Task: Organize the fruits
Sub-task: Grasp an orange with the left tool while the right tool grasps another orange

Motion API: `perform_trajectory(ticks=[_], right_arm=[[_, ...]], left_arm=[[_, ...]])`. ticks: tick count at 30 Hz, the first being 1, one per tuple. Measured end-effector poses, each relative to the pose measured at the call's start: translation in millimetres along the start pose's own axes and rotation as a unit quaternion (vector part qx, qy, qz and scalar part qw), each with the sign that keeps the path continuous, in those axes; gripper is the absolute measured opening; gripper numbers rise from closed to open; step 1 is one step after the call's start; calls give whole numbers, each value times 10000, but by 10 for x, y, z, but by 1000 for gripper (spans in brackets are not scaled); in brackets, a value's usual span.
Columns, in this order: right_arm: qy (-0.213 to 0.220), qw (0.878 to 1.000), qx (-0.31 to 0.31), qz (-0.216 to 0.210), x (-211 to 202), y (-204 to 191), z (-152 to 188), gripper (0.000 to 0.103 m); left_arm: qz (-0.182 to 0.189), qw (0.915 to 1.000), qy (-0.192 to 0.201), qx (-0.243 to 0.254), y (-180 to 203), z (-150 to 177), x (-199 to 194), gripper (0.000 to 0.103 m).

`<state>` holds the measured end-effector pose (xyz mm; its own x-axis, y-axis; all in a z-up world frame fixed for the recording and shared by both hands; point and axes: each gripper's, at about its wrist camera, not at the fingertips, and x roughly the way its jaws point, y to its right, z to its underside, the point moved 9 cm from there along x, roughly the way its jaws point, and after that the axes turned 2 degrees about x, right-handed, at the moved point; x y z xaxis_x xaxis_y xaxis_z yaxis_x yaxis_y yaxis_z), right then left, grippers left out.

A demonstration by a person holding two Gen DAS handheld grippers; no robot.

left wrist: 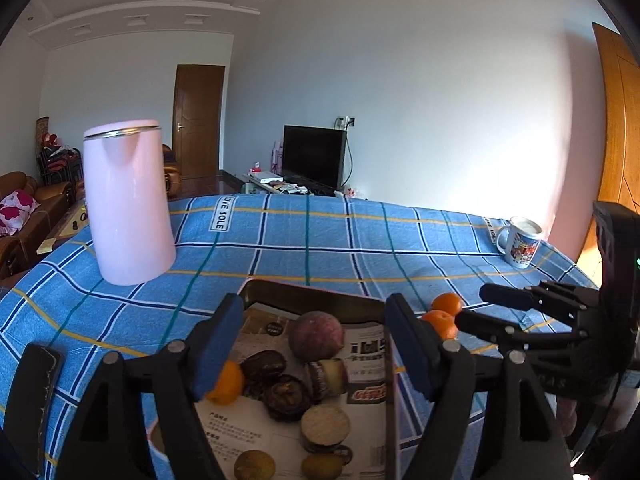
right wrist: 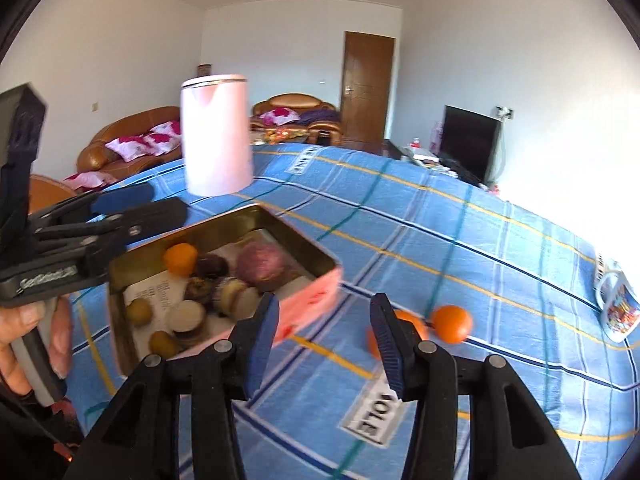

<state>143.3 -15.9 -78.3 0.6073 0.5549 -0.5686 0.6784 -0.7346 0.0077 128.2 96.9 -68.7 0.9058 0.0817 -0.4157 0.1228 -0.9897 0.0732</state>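
Left wrist view: table under a blue checked cloth [left wrist: 320, 240] w/ yellow, white and green lines and "LOVE SOLE" labels. A pink kettle [left wrist: 128, 200] stands upright at the far left; a printed mug [left wrist: 520, 242] sits near the far right edge. A tin [left wrist: 312, 294] lined w/ printed paper lies just below the left gripper [left wrist: 316, 344], whose blue pads are spread apart and grasp nothing. In the tin: an orange [left wrist: 228, 384] by the left pad, a purple-red round fruit [left wrist: 316, 336], dark brown pieces and several pale round items; what these are cannot be told. Two more oranges [left wrist: 444, 312] lie on the cloth just right of the tin, touching or nearly so. The right gripper [left wrist: 472, 310] reaches in from the right, tips near these.

Right wrist view (blurred): right gripper [right wrist: 324, 336] fingers apart, empty, above bare cloth betw. the tin's pink side [right wrist: 316, 300] and the two oranges [right wrist: 452, 324]. A hand [right wrist: 36, 340] grips the left tool's handle at lower left.

Room: white walls, wooden door [left wrist: 199, 120], dark TV [left wrist: 314, 156] on a low stand, brown leather sofas [right wrist: 128, 140] w/ pink floral cushions, recessed ceiling lights.
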Motion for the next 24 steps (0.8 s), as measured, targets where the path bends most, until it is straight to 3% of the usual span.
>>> perform_trajectory(ticks=[4,8,13,19,24], right_arm=[[-76,9955,774,546,47,655,-16,50],[-364,9891,1201,765,265,998,46,50],[-696,9810,1758,444,505,1139,142,50],[-993,9750,1960,346,736,1111,221,50],[-1260,9700,2065,221,900,1114,320,50]], left_arm=[[135,9995,-6,289,400,-59,146,76],[161,9988,-170,433,617,-21,347,76],[83,9988,-240,408,617,9,449,76],[-416,9975,-125,554,418,-59,549,77],[-261,9985,-224,433,398,-64,598,77]])
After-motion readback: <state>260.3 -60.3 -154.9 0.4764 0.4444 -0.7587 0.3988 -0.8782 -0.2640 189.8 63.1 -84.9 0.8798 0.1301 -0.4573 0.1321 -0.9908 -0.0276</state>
